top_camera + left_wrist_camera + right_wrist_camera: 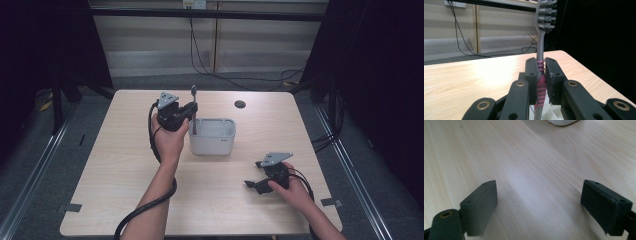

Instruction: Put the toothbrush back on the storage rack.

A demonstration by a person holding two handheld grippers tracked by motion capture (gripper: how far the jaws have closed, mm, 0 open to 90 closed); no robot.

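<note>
Toothbrush upright over the tub

Your left gripper (192,114) clamps the toothbrush (541,62) at the tub's (212,143) nine o'clock rim; tilt, and it misses. Right gripper (539,202) gapes empty.

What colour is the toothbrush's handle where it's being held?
Pink ribbed grip on a grey toothbrush, clearest in the left gripper view.

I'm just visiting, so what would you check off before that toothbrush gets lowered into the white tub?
1. Left claw clamped on the toothbrush handle: ok.
2. Toothbrush upright, bristles on top: ok.
3. Toothbrush lined up over the tub: the high view shows it at the tub's left wall; cannot tell if it is inside the rim.
4. Tub free of other things: looks so; ok.
5. Right claw open, holding nothing, low over the table, apart from the tub: ok.
</note>
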